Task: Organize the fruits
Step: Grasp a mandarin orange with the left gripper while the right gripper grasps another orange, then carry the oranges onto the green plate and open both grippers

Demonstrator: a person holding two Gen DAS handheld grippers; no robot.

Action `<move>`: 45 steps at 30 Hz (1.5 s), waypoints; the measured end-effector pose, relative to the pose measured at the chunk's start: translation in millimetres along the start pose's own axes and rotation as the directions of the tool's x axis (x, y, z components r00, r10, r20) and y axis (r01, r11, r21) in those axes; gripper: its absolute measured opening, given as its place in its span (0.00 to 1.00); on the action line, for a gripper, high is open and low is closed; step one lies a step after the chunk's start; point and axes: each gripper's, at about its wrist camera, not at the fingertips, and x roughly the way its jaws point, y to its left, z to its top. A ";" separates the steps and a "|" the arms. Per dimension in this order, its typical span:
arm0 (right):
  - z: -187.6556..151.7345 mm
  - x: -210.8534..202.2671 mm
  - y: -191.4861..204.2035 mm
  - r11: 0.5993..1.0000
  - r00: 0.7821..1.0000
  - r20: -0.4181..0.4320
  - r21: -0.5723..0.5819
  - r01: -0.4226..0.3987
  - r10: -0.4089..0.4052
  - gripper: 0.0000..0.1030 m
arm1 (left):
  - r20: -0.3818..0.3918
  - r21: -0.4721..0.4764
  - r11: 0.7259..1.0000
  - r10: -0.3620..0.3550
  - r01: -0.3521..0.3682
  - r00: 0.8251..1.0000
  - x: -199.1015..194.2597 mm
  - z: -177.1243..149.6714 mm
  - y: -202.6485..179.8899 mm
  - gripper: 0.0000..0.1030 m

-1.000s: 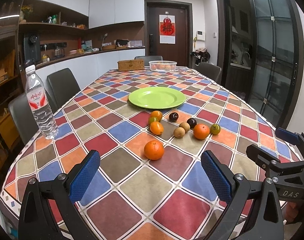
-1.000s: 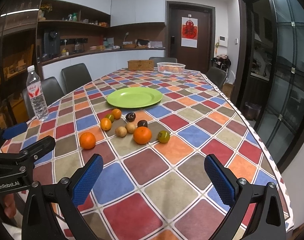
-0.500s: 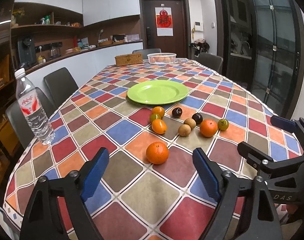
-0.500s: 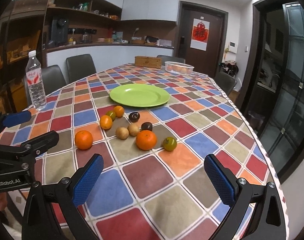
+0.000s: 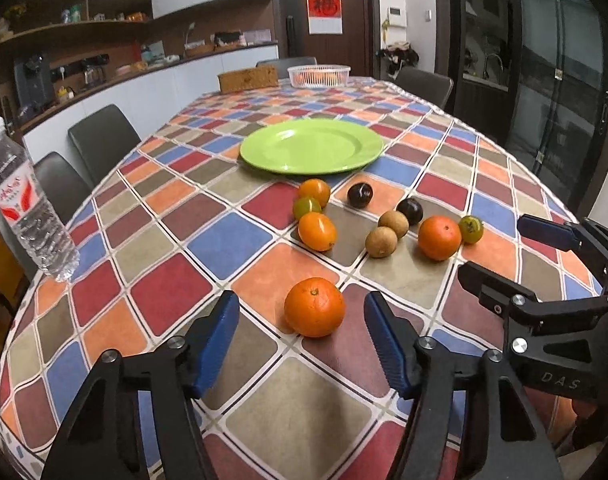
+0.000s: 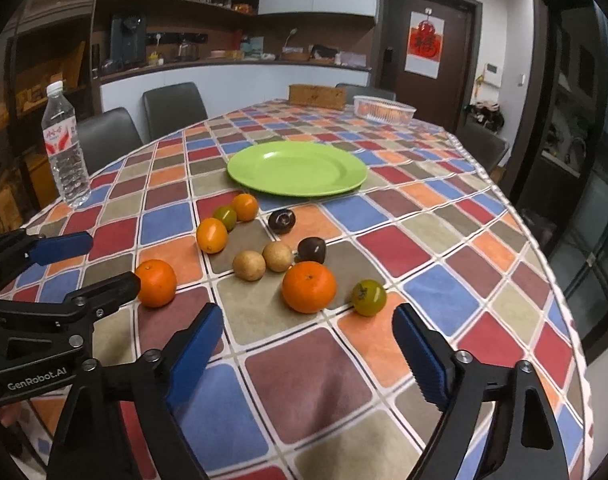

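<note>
Plainly the step in hand is picking up the nearest orange (image 5: 314, 306), which sits alone on the counter (image 5: 288, 412), closest to the left claw (image 5: 300, 344). That claw is spread wide and empty, its blue pads just short of the fruit on either side. To do it well, ease forward until the pads flank the widest part, then close gently, since a round fruit rolls if nudged off-centre. The right claw (image 6: 308, 354) is likewise apart and empty, aimed at the second orange (image 6: 309, 286), with a greenish fruit (image 6: 369, 297), possibly a persimmon, just beside it. The green plate (image 5: 311, 145) lies beyond the cluster, bare. A water bottle (image 5: 30, 208) stands well to the left, out of the way.
</note>
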 end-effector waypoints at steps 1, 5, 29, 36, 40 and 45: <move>0.9 5.1 -0.6 1.000 1.000 -0.011 -0.001 -0.010 0.010 0.79 | -0.012 0.000 1.000 -0.002 0.002 1.000 3.9 0.3 0.1 0.59; 3.3 17.8 -2.5 1.000 0.999 -0.039 -0.005 -0.029 0.029 0.74 | -0.052 -0.003 1.000 -0.011 0.011 0.999 15.0 1.0 0.9 0.56; 14.5 70.0 -9.3 0.996 0.984 -0.152 0.005 -0.089 0.088 0.48 | -0.139 -0.025 0.996 -0.091 0.089 0.986 47.5 10.8 1.7 0.39; 16.4 73.1 -13.1 0.995 0.981 -0.163 0.032 -0.097 0.101 0.41 | -0.104 -0.010 0.995 -0.100 0.099 0.990 43.5 20.0 -0.4 0.39; 17.5 69.8 -16.6 0.992 0.980 -0.159 0.057 -0.112 0.120 0.41 | -0.083 -0.002 0.994 -0.106 0.106 0.991 39.6 25.1 -0.7 0.39; 25.5 58.6 -18.1 0.990 0.983 -0.129 0.060 -0.125 0.132 0.41 | -0.053 0.005 0.993 -0.117 0.117 0.992 35.8 34.0 0.9 0.38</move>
